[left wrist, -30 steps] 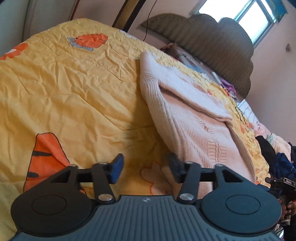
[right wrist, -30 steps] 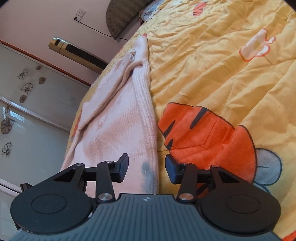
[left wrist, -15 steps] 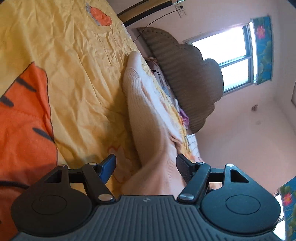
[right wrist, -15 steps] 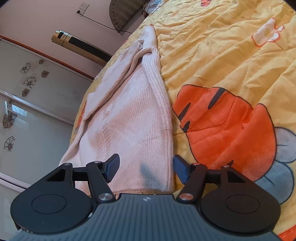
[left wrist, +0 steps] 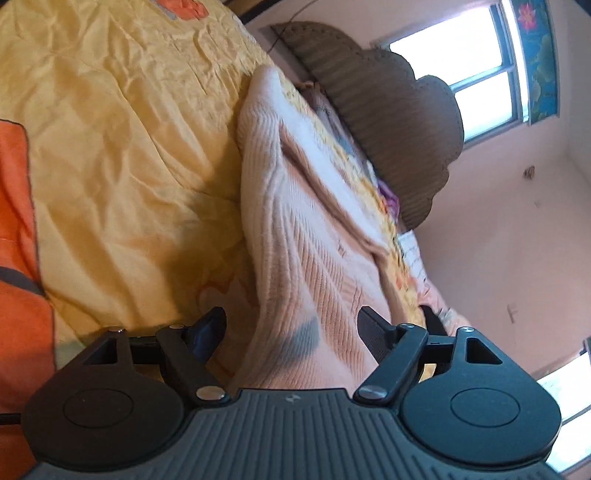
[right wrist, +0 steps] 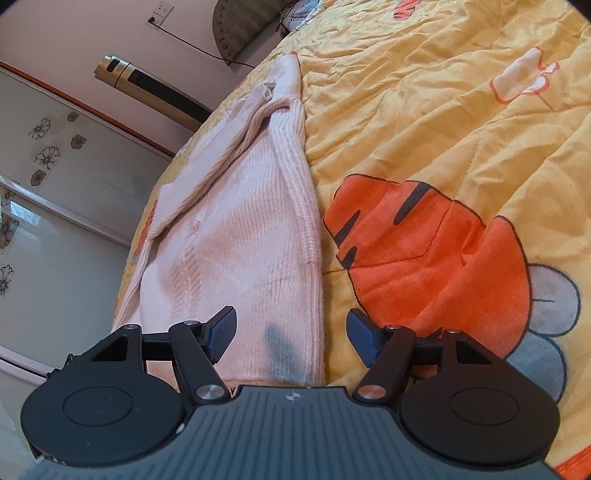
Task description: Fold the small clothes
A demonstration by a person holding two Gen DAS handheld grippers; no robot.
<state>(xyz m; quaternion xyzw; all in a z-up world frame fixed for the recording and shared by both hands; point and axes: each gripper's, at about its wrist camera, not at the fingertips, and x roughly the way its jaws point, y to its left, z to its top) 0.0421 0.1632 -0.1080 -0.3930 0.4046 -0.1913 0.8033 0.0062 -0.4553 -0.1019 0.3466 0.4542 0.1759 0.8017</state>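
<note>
One left gripper [left wrist: 291,328], nearest in its view: jaws spread wide, nothing clamped, straddling the near hem of the sweater. One right gripper [right wrist: 291,332]: jaws likewise parted and empty, the sweater's right hem corner lying between them.

One pink knit sweater [right wrist: 240,243], ribbed, lying flat on the bed and running lengthwise away from both grippers; one grey smudge [right wrist: 279,347] near its hem; one sleeve [right wrist: 221,151] folded across the body. In the left view the same sweater [left wrist: 295,243] shows a raised fold along its left edge.

One yellow quilt [right wrist: 424,110] beneath, wrinkled, bearing orange striped cartoon prints [right wrist: 417,240]; two show in the right view.

Farthest: one brown padded headboard [left wrist: 399,125], one window [left wrist: 476,74], one tower fan [right wrist: 147,88], one wall socket [right wrist: 160,11] with cord.
</note>
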